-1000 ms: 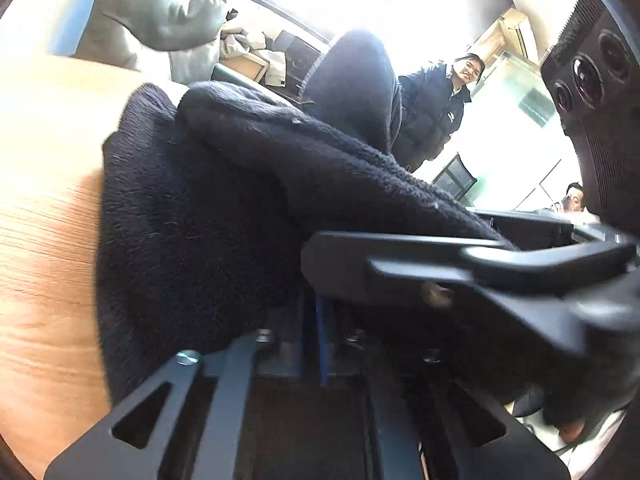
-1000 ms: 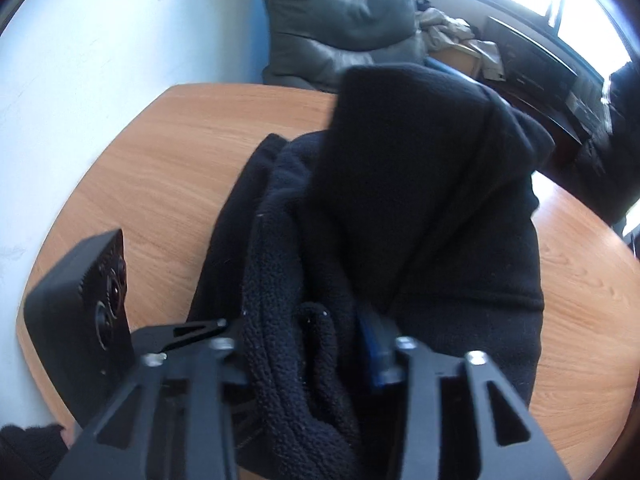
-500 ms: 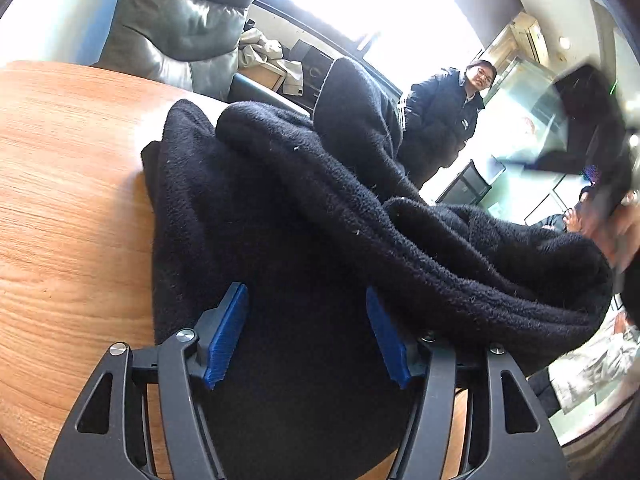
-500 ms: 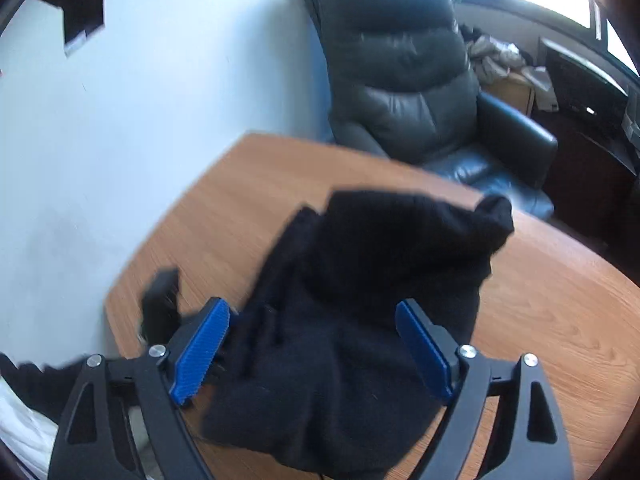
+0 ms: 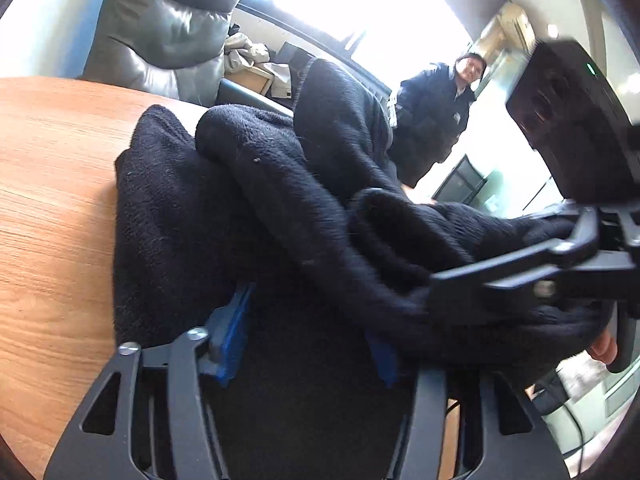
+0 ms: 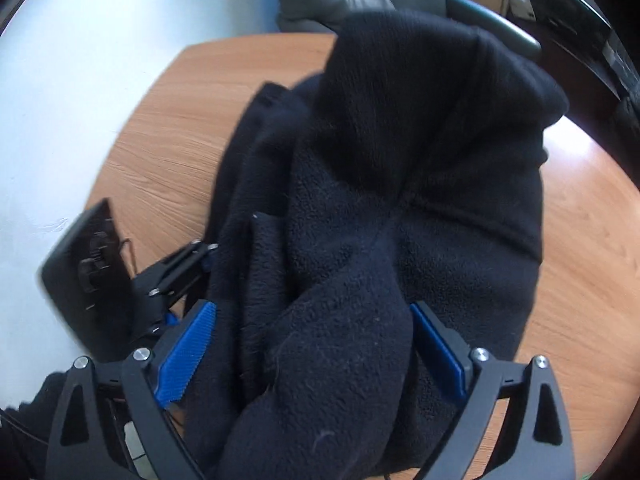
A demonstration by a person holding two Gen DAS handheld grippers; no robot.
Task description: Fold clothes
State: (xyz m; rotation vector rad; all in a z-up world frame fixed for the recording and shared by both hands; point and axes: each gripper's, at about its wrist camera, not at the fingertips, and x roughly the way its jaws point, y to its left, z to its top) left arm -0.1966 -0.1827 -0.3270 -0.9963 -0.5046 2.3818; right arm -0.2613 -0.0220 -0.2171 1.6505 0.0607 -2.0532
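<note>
- Left tongs (image 5: 308, 340) sit low at the near edge of the table (image 5: 52, 200), their blue pads (image 5: 234, 336) spread part-way with black fleece bunched between them; whether the pads actually pinch the cloth cannot be told, since the right pad is mostly buried in it.
- Right tongs (image 6: 314, 344) are spread wide over the near end of the pile, a thick fold of the fleece lying between the two blue pads (image 6: 184, 356) without being squeezed.
- Black fleece garment (image 6: 400, 208) lies heaped in the middle of the round wooden table, crumpled into thick folds, with one smoother knitted part standing up at the far end.
- In the left wrist view the right tongs (image 5: 520, 264) reach in from the right, lying against the garment's right side.
- In the right wrist view the left tongs (image 6: 176, 272) show at the left edge of the pile, touching the cloth.
- Far beyond the table stands a grey leather armchair (image 5: 168, 28).
- To the far right a person in a dark jacket (image 5: 436, 120) stands near bright windows.
</note>
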